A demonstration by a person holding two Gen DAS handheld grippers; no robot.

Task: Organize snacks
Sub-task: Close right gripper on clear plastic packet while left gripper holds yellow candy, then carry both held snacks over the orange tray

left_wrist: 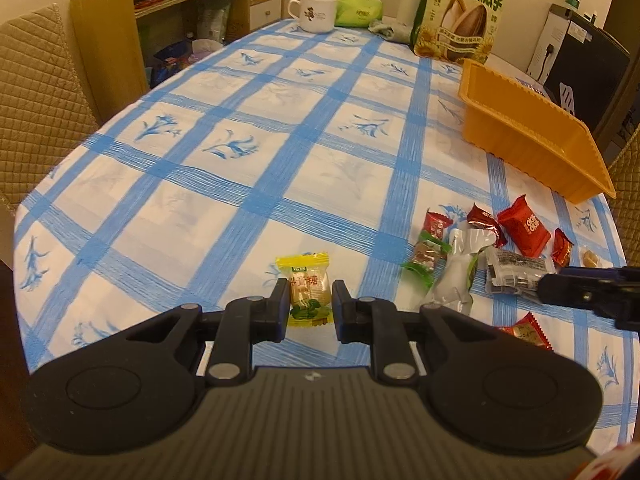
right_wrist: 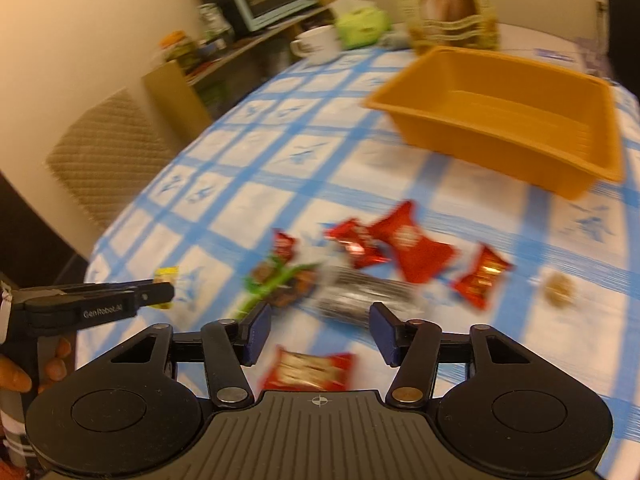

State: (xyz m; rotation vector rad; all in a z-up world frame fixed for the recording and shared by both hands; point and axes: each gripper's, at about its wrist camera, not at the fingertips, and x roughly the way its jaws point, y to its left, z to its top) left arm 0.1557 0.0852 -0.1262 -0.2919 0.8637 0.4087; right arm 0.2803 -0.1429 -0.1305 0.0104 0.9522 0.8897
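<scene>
Left wrist view: left gripper (left_wrist: 310, 307) closed to a narrow gap, fingers (left_wrist: 280, 300) pinching a yellow-wrapped candy (left_wrist: 307, 289) by its sides, held above the blue-checked worktop (left_wrist: 240, 160). Pile of snacks (left_wrist: 492, 248) to the right: red packets, a green-and-brown one, a silver pouch, a dark striped wrapper. Orange tray (left_wrist: 532, 136) farther back on the right, nothing seen inside. Behind it, a tall sunflower-seed bag (left_wrist: 460, 12) standing upright, a white mug (left_wrist: 314, 12) and a green tissue pack (left_wrist: 356, 6).

Right wrist view, blurred: right gripper (right_wrist: 320, 332) about half open, fingers (right_wrist: 258, 330) clear of everything, nothing gripped. Red packet (right_wrist: 308, 370) lying on the worktop just below and between them, not touched. Left gripper visible at the left edge, yellow candy at its tip, a hand (right_wrist: 36, 364) below it.
</scene>
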